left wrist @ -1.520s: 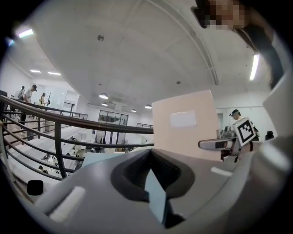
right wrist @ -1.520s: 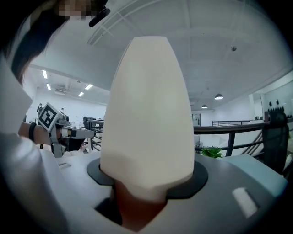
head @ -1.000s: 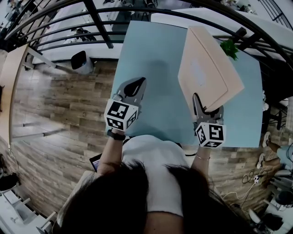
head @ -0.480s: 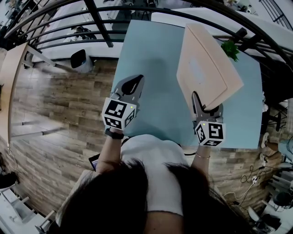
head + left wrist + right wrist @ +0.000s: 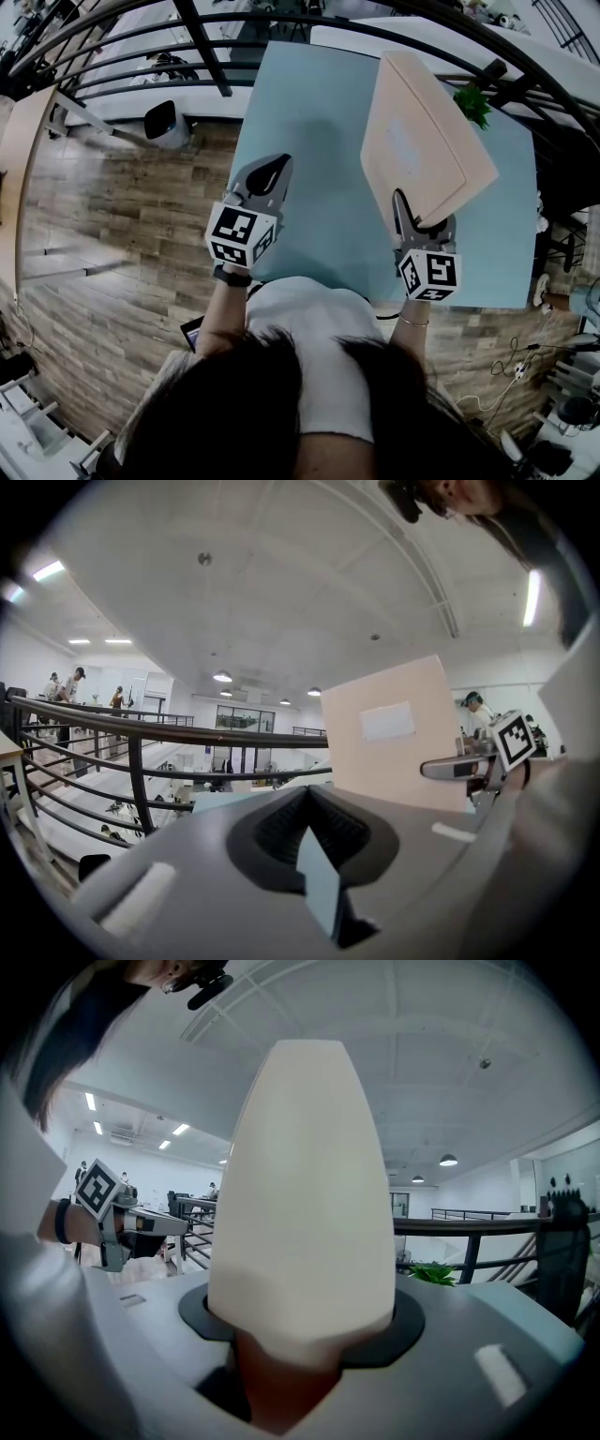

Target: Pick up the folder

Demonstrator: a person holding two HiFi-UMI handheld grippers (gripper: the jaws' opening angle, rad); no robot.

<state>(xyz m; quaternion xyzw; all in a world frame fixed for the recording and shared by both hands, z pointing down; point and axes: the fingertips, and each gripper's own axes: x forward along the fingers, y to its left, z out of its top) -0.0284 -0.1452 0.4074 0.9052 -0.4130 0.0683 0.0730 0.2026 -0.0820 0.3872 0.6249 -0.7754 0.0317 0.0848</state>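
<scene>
Head view looks down; both gripper views share the folder [image 5: 427, 141].

In the head view, the folder [image 5: 427, 150] is seen at upper right, over the table [image 5: 309, 122], with its near corner lodged between the jaws of the right gripper [image 5: 419, 223] below it. The left gripper [image 5: 270, 175] is placed left of centre, over the table's left edge, well apart from the folder. A plant [image 5: 472, 101] is set just behind the folder's right edge.

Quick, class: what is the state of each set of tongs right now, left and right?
Left tongs: closed, holding nothing.
Right tongs: closed on the near edge of the peach folder.
</scene>
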